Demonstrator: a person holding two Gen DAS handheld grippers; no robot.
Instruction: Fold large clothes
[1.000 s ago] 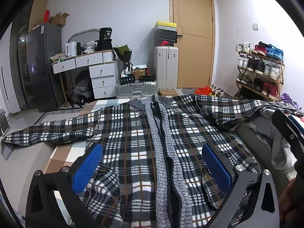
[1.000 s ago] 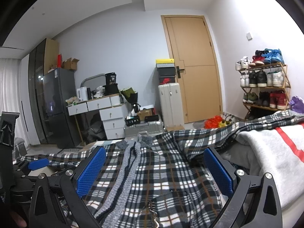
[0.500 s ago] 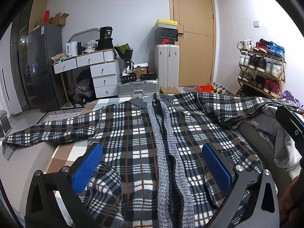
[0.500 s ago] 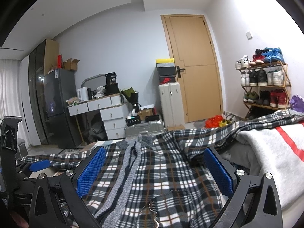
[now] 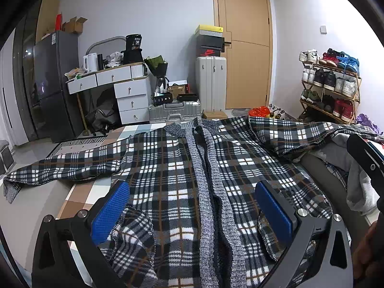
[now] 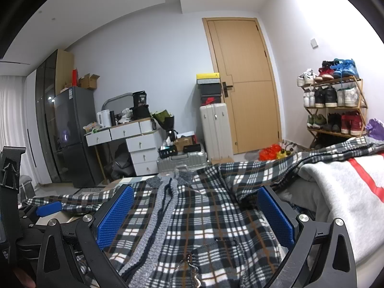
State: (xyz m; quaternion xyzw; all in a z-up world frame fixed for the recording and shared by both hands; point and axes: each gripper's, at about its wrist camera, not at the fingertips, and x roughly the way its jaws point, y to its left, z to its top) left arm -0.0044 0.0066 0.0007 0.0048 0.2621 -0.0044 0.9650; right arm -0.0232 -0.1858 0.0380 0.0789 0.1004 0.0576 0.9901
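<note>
Over fuzzy plaid cardigan (image 5: 168,168), ribbed grey placket | left gripper (image 5: 192,206) wide apart, empty | right gripper (image 6: 195,210) likewise

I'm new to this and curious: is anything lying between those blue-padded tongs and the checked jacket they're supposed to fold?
Nothing visible does. Both the left tongs and right tongs stand open directly over the black-and-white plaid fleece jacket, with only its cloth between the pads.

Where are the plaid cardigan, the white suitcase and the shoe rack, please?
cardigan (image 5: 168,168), left wrist view, left front panel.
suitcase (image 5: 211,81), left wrist view, front shell.
shoe rack (image 6: 336,106), right wrist view, middle shelf.
</note>
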